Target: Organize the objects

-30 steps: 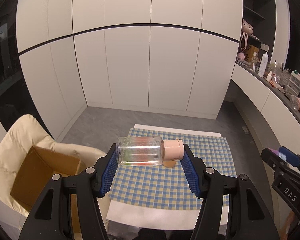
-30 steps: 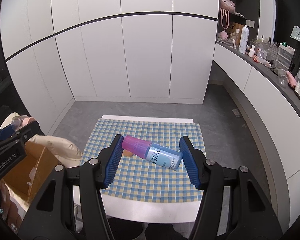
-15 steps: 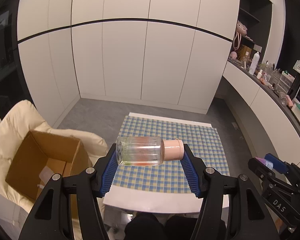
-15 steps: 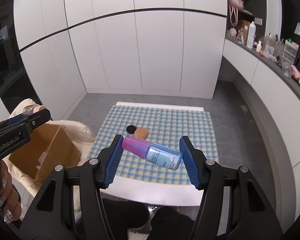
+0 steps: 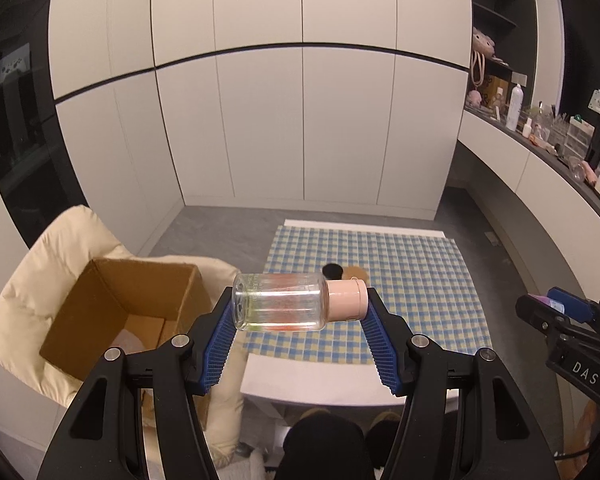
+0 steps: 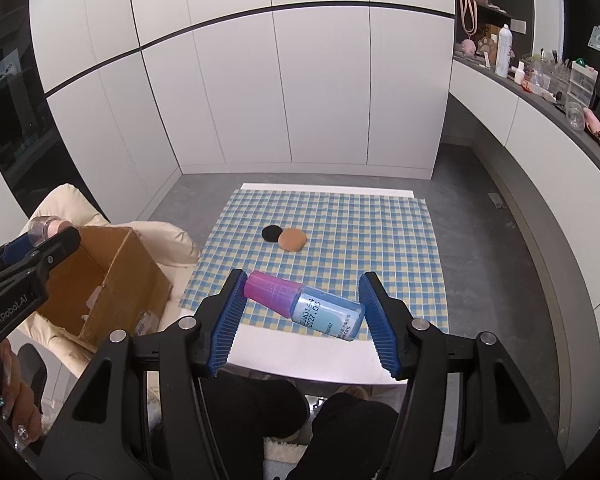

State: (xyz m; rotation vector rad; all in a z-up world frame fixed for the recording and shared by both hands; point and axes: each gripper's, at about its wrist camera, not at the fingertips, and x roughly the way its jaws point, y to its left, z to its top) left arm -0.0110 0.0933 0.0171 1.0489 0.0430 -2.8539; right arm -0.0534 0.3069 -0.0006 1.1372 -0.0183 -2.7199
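here a clear glass jar (image 5: 280,302) with a pale pink cap (image 5: 347,300) is being held sideways in the left claw (image 5: 300,320), its base against one ribbed blue pad (image 5: 220,344) and its cap against the other. faint reddish and greenish tints are being seen through the glass; raised lettering on its shoulder is too faint to be read. the jar is being carried in the air, between the open cardboard box (image 5: 120,312) on the cream cushion (image 5: 32,300) and the table (image 5: 320,380).

a small bottle (image 6: 306,305) is being clamped lengthwise in the right claw (image 6: 302,312), tilted, with a magenta cap toward one pad and a light blue labelled body toward the other. printed digits on the label are being read as "2027.05"; the smaller print below is too small to be told. it is being held above the near edge of the blue and yellow checked cloth (image 6: 380,240).

on that cloth a black round pad (image 6: 271,233) and a tan round sponge (image 6: 292,239) are lying, touching each other.

"genrobot.ai" is being shown on the left claw's side in the right view, and "das" on the right claw's side in the left view.
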